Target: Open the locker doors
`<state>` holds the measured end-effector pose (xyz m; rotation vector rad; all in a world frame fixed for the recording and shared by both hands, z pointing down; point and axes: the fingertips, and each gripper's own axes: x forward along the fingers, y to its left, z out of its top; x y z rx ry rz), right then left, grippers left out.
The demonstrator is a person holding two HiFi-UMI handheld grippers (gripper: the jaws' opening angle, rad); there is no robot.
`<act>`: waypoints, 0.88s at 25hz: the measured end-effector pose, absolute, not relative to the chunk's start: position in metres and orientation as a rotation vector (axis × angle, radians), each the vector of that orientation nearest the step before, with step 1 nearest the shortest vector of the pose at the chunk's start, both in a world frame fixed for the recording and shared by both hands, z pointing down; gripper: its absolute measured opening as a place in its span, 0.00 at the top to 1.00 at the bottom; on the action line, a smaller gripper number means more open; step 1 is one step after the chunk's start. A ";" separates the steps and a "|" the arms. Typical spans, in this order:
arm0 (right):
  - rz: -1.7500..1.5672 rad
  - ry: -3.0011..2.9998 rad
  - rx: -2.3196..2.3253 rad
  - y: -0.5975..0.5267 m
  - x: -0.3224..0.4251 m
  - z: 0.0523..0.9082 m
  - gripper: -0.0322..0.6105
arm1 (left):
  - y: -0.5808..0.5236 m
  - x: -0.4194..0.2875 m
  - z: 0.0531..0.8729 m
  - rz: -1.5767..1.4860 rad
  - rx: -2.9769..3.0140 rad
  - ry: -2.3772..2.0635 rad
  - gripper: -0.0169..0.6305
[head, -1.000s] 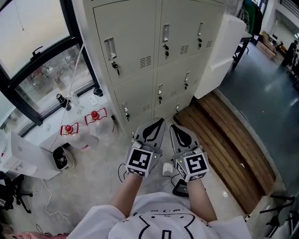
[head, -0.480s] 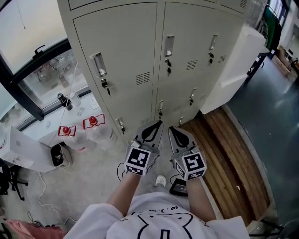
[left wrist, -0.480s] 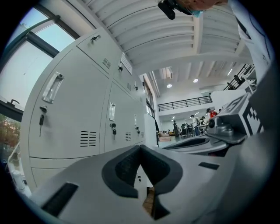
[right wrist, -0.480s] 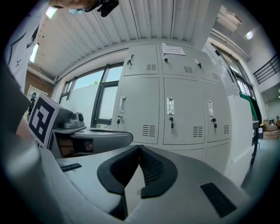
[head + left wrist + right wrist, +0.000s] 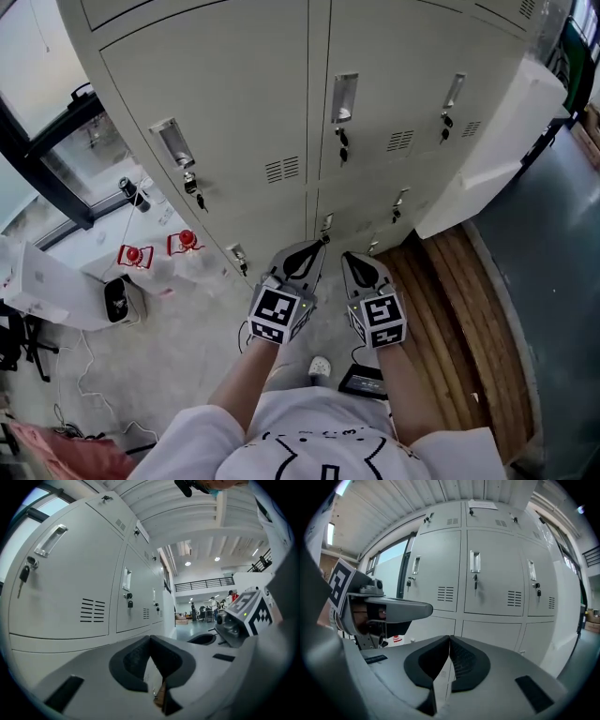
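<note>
A bank of beige lockers (image 5: 253, 103) stands in front of me, every door shut. Each door has a recessed metal handle with a key hanging below: left (image 5: 172, 142), middle (image 5: 343, 98), right (image 5: 454, 91). Smaller doors in the lower row (image 5: 325, 223) are shut too. My left gripper (image 5: 314, 248) and right gripper (image 5: 352, 258) are held side by side, a short way from the lower doors, touching nothing. Both are shut and empty: the left jaws (image 5: 150, 639) meet tip to tip, and so do the right jaws (image 5: 449, 639). The right gripper view faces the middle door handle (image 5: 475, 562).
A white cabinet (image 5: 506, 141) leans against the lockers' right end above a wooden platform (image 5: 469, 309). On the floor to the left are two red-topped items (image 5: 134, 255), a white box (image 5: 37, 286), cables and a window frame. A black device (image 5: 366, 380) lies by my feet.
Both grippers have come forward and lower toward the lockers, which now fill more of the view. Their jaws have stayed shut and the doors have not moved.
</note>
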<state>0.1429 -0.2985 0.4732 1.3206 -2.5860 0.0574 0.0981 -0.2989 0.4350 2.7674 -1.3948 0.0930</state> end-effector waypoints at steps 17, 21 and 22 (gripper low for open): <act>0.271 -2.503 1.140 -0.411 0.104 0.606 0.73 | -0.377 0.083 0.501 0.236 2.686 -1.334 0.95; 0.301 -2.470 1.108 -0.433 0.100 0.640 0.72 | -0.388 0.079 0.516 0.238 2.679 -1.335 0.95; 0.310 -2.463 1.100 -0.438 0.099 0.648 0.71 | -0.390 0.079 0.519 0.231 2.677 -1.333 0.95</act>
